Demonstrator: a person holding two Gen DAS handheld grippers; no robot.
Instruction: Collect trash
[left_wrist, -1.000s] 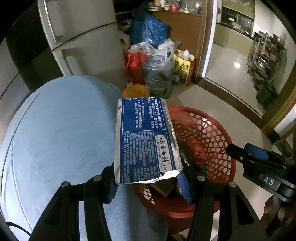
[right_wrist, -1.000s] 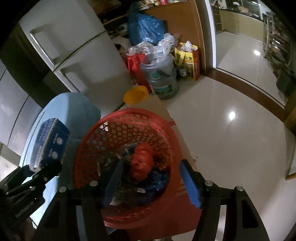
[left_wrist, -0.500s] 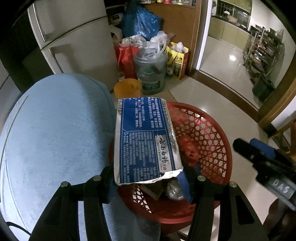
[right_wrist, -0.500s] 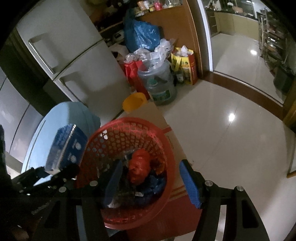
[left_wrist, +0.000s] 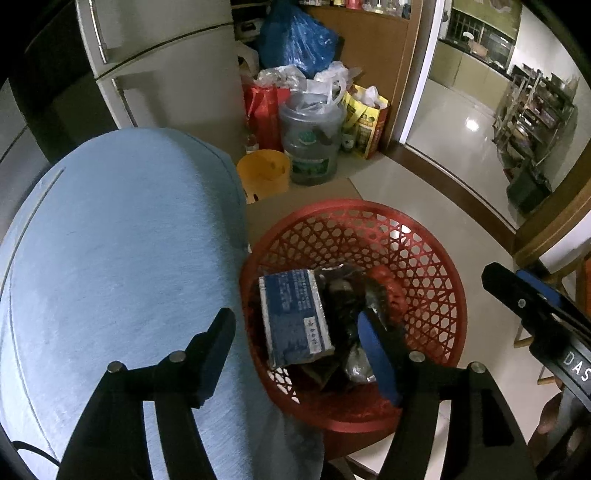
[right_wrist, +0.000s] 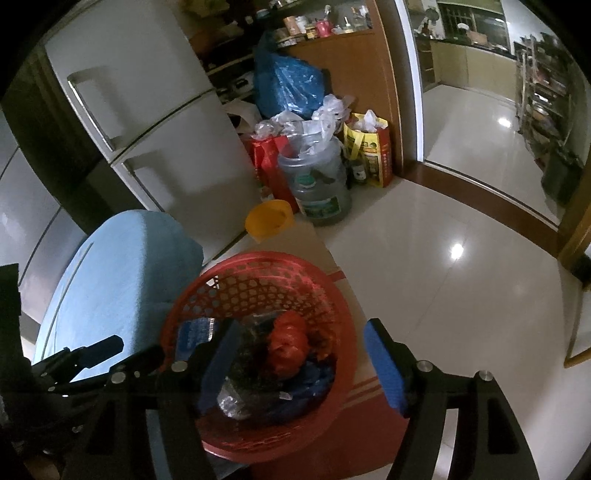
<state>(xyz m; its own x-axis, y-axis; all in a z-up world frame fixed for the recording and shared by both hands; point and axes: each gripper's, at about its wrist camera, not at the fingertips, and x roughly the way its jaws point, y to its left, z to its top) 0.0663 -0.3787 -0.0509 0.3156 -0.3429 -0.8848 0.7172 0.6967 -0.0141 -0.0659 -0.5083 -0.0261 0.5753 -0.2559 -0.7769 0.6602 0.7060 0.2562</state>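
Red basket (left_wrist: 424, 258) sits on the floor beside the blue cushion (left_wrist: 122, 240), w/ the blue carton (left_wrist: 291, 317) lying inside on other trash. My left gripper (left_wrist: 299, 347) hangs above it, jaws opening, nothing gripped. Right gripper (right_wrist: 299, 354) also opening, empty, over the basket.

We count one red perforated plastic basket (left_wrist: 424, 258); one blue printed carton (left_wrist: 293, 317) inside it; one small yellow plastic bucket (left_wrist: 263, 173); one grey translucent water jug (left_wrist: 312, 140); two black two-finger grippers (left_wrist: 299, 336) (right_wrist: 299, 350).
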